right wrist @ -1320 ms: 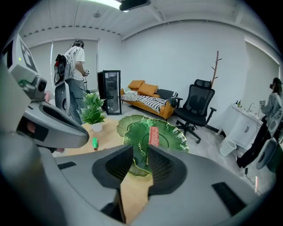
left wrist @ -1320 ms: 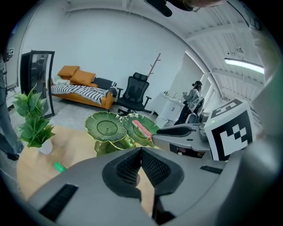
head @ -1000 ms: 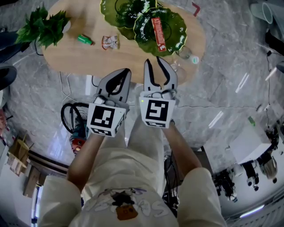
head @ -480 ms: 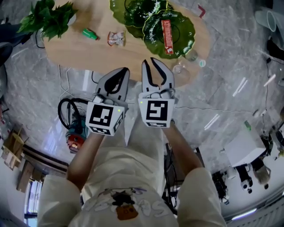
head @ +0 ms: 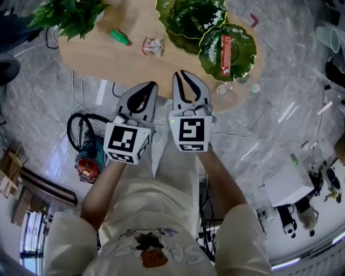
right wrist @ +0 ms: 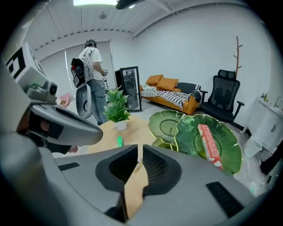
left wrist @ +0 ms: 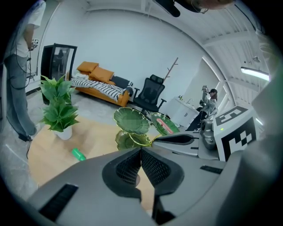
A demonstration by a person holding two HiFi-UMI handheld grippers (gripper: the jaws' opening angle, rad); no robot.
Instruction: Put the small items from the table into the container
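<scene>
A green leaf-shaped tiered dish [head: 188, 19] stands on the oval wooden table [head: 102, 56], and a red packet [head: 226, 47] lies on its right leaf. A small green item [head: 119, 36] and a crumpled wrapper [head: 153, 46] lie on the wood left of the dish. My left gripper [head: 153, 84] is shut and empty at the table's near edge. Beside it my right gripper [head: 183, 73] is closing, a thin slit left between its tips, nothing in them. The left gripper view shows the touching tips [left wrist: 141, 150], the green item [left wrist: 78, 154] and the dish [left wrist: 131, 121]. The right gripper view shows the slit [right wrist: 138, 152] and the packet [right wrist: 208, 141].
A potted plant [head: 70, 13] stands at the table's far left. A clear glass [head: 226, 89] sits at the near right edge. Cables and a power tool [head: 86, 148] lie on the floor at my left. A person [right wrist: 90, 66] stands in the background.
The right gripper's jaws have narrowed from clearly open to a slit. The head view has swung, so the table and dish sit further right. Both grippers have edged toward the table.
</scene>
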